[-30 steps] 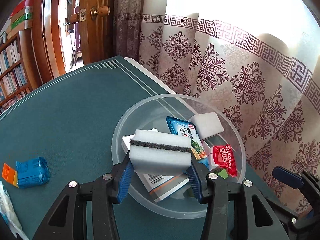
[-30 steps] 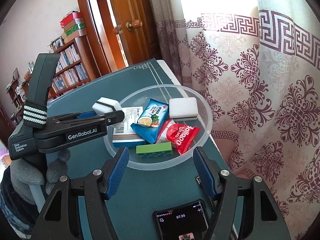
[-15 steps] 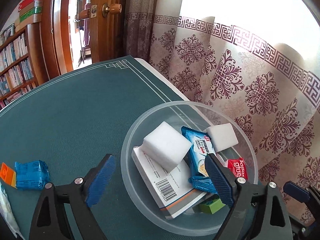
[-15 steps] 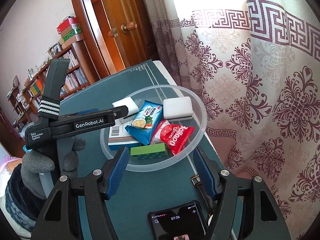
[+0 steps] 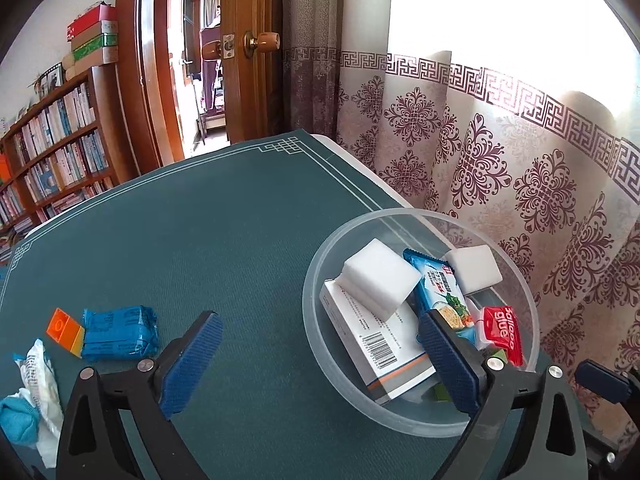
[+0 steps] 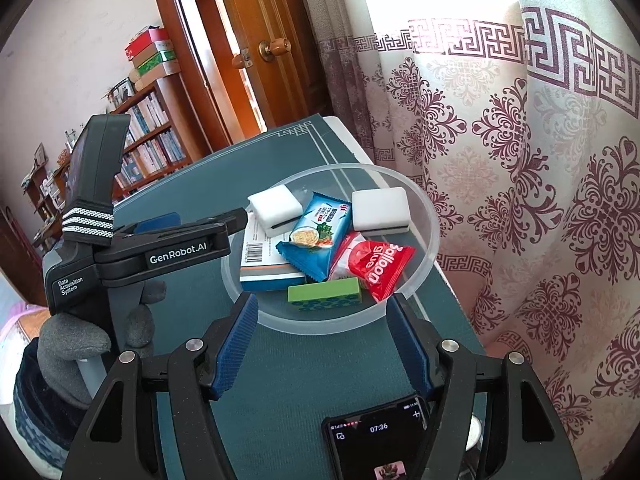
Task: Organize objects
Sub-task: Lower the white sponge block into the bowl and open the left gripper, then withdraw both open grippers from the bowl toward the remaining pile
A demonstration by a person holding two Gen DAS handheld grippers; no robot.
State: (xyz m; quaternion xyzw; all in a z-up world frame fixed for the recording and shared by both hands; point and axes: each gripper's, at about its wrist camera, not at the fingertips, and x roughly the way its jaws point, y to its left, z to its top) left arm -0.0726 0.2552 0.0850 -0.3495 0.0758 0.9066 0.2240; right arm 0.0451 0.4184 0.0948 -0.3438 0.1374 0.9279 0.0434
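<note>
Left-wrist view: the near rim of the clear plastic bowl (image 5: 316,280) is cut across by the left gripper (image 5: 320,360)'s right finger, which also covers part of the blue snack packet (image 5: 440,284) and most of the green block (image 5: 500,356). At the lower left edge a crumpled white wrapper (image 5: 40,376) and a blue bundle (image 5: 16,420) run out of frame; what they are cannot be told. Small print on the white box (image 5: 376,344) is unreadable apart from a barcode. Left gripper: jaws have just been opening and stand wide, nothing between them, one finger over the green table mat (image 5: 200,248), the other over the bowl. Right gripper (image 6: 324,348): jaws about half open, empty, fingertips just short of the bowl's near rim. A gloved hand (image 6: 76,336) holds the left gripper's handle at the left of the right-wrist view, and the device blocks the mat behind it. A phone (image 6: 380,436) lies below the right gripper, bottom cut off. Bowl contents: white box at the bottom, a white sponge (image 5: 380,276) lying on it, a second white sponge (image 5: 472,268) at the far side, the blue snack packet between them, a red "balloon glue" packet (image 6: 376,268), the green block at the near side. Outside the bowl, well apart on the mat: a blue packet (image 5: 118,334) touching an orange block (image 5: 64,330). Patterned curtain (image 5: 500,168) behind, bookshelf (image 5: 52,152) and open door (image 5: 248,60) beyond.
</note>
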